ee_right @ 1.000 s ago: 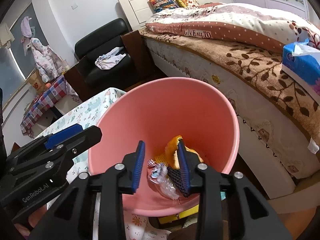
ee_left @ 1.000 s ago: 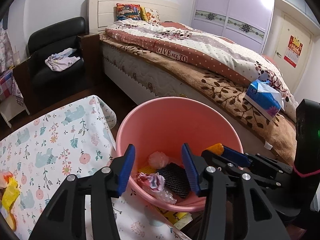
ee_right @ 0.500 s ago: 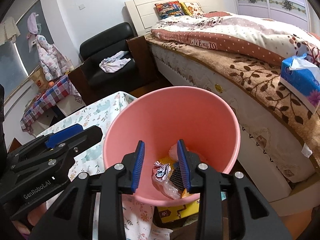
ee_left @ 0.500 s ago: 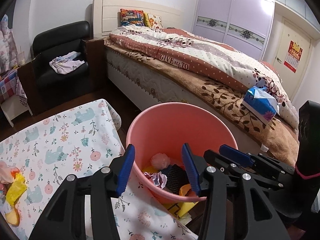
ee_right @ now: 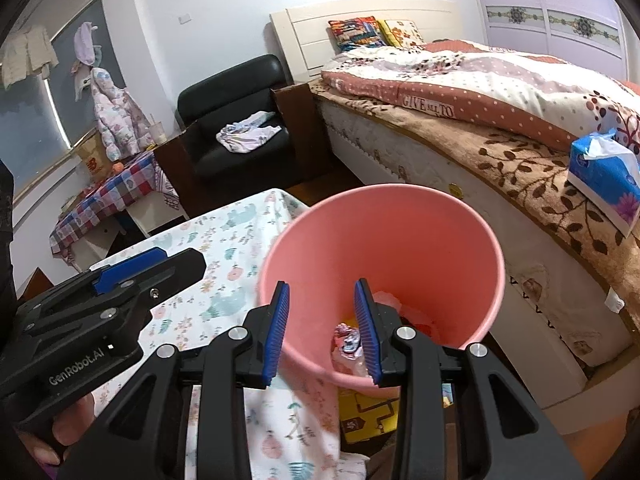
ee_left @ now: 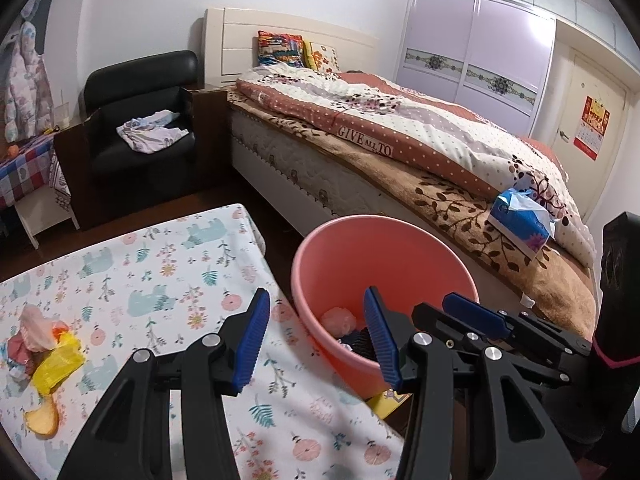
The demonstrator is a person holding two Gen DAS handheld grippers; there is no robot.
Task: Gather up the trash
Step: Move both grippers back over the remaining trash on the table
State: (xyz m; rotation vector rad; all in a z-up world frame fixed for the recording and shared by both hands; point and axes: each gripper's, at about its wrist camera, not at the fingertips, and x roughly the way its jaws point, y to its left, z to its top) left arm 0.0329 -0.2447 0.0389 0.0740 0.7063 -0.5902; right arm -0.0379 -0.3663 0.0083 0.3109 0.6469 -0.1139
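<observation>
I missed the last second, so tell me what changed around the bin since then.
Both grippers, left and right, pulled up and back from the pink bin, which now looks smaller. An orange scrap seen between the right gripper's fingers a second ago is gone. Both stay open and empty; the trash pile on the table is untouched.

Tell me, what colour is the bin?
Pink; the bin shows best in the right wrist view.

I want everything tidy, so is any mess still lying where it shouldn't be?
Yes. A little heap of trash sits on the floral tablecloth near its left edge: crumpled wrappers, a yellow plastic scrap and an orange peel. It belongs in the pink bin with the rest. Crumpled clothes also lie on the black armchair.
</observation>
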